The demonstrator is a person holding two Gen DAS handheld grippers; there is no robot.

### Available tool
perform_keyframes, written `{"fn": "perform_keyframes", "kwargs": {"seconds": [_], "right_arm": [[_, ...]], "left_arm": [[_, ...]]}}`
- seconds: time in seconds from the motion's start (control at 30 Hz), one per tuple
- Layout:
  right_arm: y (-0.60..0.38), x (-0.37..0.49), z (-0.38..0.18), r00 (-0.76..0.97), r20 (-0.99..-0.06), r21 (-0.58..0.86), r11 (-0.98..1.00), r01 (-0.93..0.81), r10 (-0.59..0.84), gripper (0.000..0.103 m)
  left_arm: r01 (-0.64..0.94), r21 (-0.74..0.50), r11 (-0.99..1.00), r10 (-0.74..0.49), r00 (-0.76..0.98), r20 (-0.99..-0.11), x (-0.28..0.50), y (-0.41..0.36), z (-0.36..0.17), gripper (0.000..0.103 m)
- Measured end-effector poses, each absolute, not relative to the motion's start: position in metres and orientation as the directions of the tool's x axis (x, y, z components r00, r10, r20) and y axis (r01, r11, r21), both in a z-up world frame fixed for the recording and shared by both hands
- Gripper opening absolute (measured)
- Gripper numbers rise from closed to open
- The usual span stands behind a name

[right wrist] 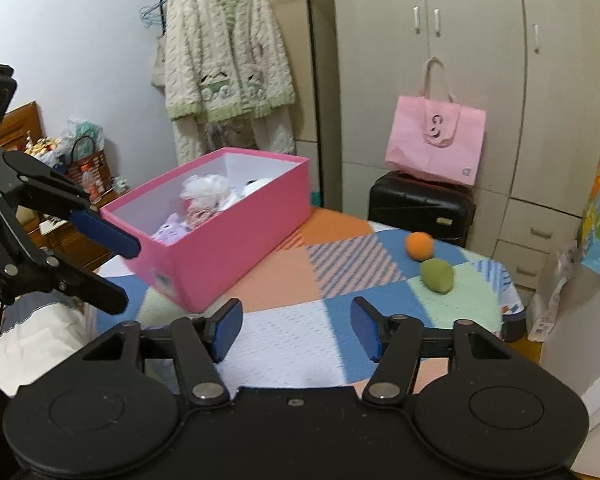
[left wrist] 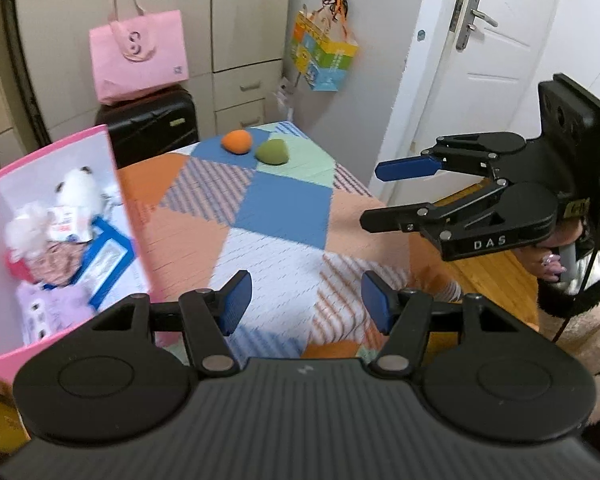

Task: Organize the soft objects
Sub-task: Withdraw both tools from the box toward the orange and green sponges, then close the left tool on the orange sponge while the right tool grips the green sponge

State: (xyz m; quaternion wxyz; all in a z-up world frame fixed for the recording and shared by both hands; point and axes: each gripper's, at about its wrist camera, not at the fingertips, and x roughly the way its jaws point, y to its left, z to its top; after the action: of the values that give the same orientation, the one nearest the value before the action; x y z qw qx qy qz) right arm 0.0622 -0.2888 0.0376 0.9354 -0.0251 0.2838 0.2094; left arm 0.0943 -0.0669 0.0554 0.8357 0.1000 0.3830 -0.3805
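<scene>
Both tongs empty, jaws spread, nothing between the blue pads. Left tongs (left wrist: pixel 306 304) hover over the patchwork tabletop (left wrist: pixel 276 216); right tongs (right wrist: pixel 296 330) hover over its near side too, seen side-on from the left camera with a hand (left wrist: pixel 552 262) on the grip. Pink box (right wrist: pixel 228 236) sits on the tabletop's left part, open, holding fluffy white and pink soft items (left wrist: pixel 66 216). Orange soft ball (left wrist: pixel 237 142) and green soft ball (left wrist: pixel 273 152) lie touching at the far edge, well apart from the box. Pink tote (right wrist: pixel 436 142) on a black suitcase (right wrist: pixel 420 208) behind.
</scene>
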Motion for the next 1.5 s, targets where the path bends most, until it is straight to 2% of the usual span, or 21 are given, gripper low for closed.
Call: {"fn": "perform_keyframes", "kwargs": {"seconds": [0.17,0.27,0.4,0.6,0.77,1.07,1.13,1.33,1.5], "right_arm": [[-0.314,0.079,0.025,0.795,-0.489,0.058,0.923,-0.381,0.359,0.070],[-0.329,0.093,0.016,0.811,-0.454,0.083,0.924,-0.373,0.368,0.075],[-0.342,0.111,0.001,0.844,-0.434,0.051,0.944,-0.325,0.314,0.076],[-0.353,0.146,-0.020,0.834,-0.453,0.082,0.946,-0.313,0.315,0.076],[-0.356,0.169,-0.032,0.833,-0.464,0.059,0.950,-0.308,0.299,0.076],[-0.365,0.202,-0.055,0.846,-0.442,0.011,0.945,-0.328,0.299,0.076],[-0.366,0.214,-0.062,0.828,-0.462,0.008,0.935,-0.355,0.319,0.076],[-0.363,0.242,-0.077,0.817,-0.513,-0.036,0.944,-0.327,0.263,0.075],[-0.365,0.262,-0.084,0.765,-0.558,0.058,0.935,-0.350,0.321,0.074]], "left_arm": [[0.699,-0.157,0.698,-0.578,0.421,-0.699,0.121,-0.092,0.048,0.060],[0.675,-0.158,0.721,-0.581,0.463,-0.669,0.136,-0.104,0.042,0.060],[0.645,-0.159,0.747,-0.578,0.512,-0.635,0.157,-0.119,0.035,0.060],[0.599,-0.176,0.781,-0.572,0.574,-0.586,0.189,-0.141,0.018,0.060],[0.528,-0.146,0.837,-0.507,0.647,-0.570,0.213,-0.158,0.000,0.060],[0.467,-0.237,0.852,-0.507,0.627,-0.592,0.272,-0.192,-0.035,0.060],[0.475,-0.241,0.846,-0.516,0.617,-0.595,0.284,-0.203,-0.039,0.059],[0.436,-0.222,0.872,-0.480,0.672,-0.564,0.311,-0.226,-0.051,0.058],[0.369,-0.176,0.913,-0.398,0.705,-0.587,0.334,-0.240,-0.065,0.058]]}}
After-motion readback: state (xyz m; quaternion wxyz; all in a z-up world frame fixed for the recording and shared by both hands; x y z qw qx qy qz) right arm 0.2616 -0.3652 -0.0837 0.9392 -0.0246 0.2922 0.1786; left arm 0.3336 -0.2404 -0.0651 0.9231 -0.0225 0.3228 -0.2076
